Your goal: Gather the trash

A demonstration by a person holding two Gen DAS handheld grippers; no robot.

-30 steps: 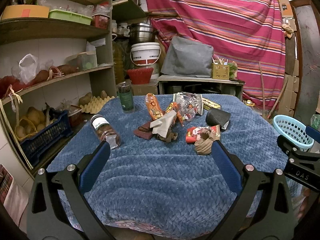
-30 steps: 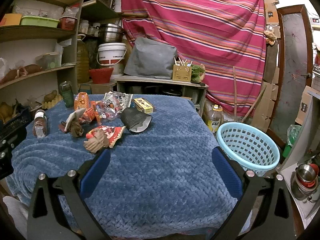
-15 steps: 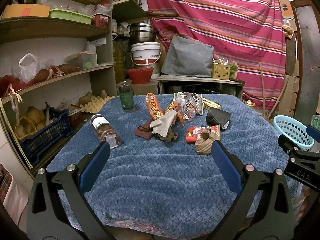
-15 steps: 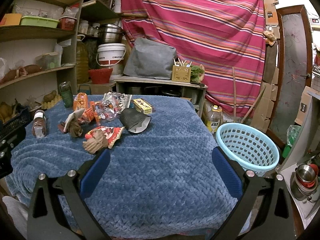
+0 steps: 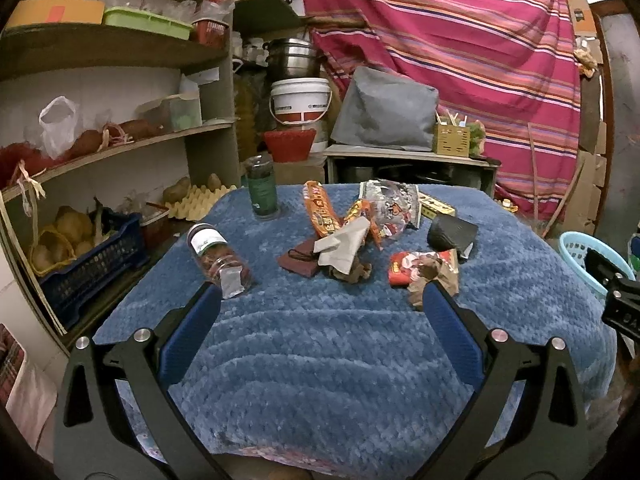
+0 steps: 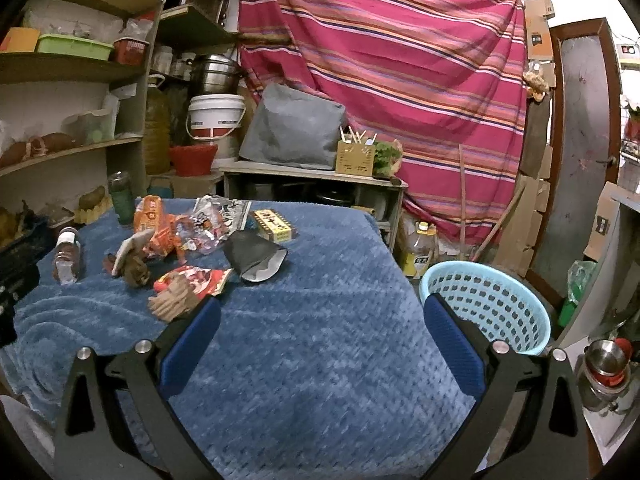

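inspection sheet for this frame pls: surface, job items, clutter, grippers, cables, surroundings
Surface: table under a blue blanket, near half bare.
Job's things: wrappers, tissue, brown paper wad, black pouch bunched at the far side; blue basket beside the table's right edge, nothing seen inside.
Clutter: jar lying on its side, green bottle upright, yellow box.
Grippers: left gripper and right gripper open, holding nothing, above the blanket.
Cables: nothing seen.
Surroundings: shelves on the left, striped cloth behind.
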